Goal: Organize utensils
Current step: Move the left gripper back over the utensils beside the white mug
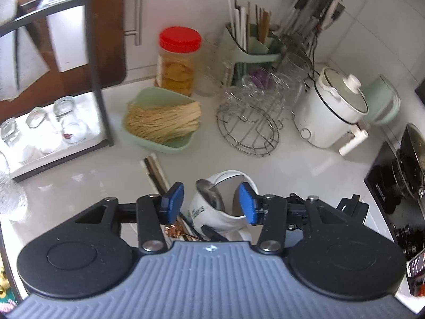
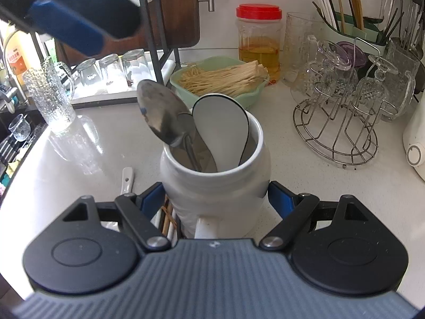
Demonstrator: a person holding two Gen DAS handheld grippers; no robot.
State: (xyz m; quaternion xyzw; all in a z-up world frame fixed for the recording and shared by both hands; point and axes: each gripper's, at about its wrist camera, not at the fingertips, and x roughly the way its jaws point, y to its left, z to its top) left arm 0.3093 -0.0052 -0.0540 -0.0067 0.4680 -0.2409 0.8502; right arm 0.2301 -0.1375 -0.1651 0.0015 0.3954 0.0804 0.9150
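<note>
Two hand-held grippers, both angled downward

The left hand-held gripper point(image 1: 209, 202) stands parted and empty; the right hand-held gripper point(image 2: 216, 202) clamps a white jar point(image 2: 215, 186) between its pads.

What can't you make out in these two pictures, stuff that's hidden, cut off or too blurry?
- Chopsticks on the counter: right wrist view, mostly hidden behind the white jar and the right gripper.
- Gold spoon: left wrist view, only a glimpse under the left gripper.
- Handles of the metal spoon: hidden inside the jar.
- Hanging utensils: left wrist view, blurred.

Glossy white ceramic jar point(image 2: 215, 186), shiny metal spoon point(image 2: 159, 114) (smudged)
</note>
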